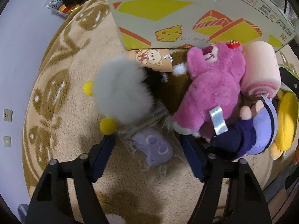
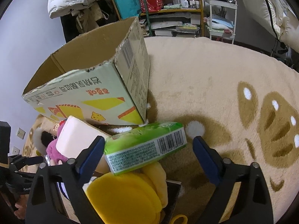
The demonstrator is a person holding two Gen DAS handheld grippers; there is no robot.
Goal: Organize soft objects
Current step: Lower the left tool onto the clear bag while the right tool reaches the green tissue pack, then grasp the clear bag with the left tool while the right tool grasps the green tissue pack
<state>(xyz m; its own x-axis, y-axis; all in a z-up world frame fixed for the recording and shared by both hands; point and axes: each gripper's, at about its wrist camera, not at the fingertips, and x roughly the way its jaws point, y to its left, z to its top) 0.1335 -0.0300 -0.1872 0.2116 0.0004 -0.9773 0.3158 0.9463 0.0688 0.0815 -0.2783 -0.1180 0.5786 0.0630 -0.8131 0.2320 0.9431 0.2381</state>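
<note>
Soft toys, heaped on beige rug (image 1: 78, 85) at 6 o'clock of cardboard box (image 2: 87, 85): pink plush bear (image 1: 214, 85), pink roll cushion (image 1: 261, 71) at its 3 o'clock, grey fluffy toy (image 1: 121, 89) at 9, bagged lilac plush (image 1: 155, 149) at 7. Left claw (image 1: 149, 147): apart, straddling the bagged plush, pads clear. Right claw (image 2: 149, 147): apart over green tissue pack (image 2: 145, 145), not gripping.
</note>
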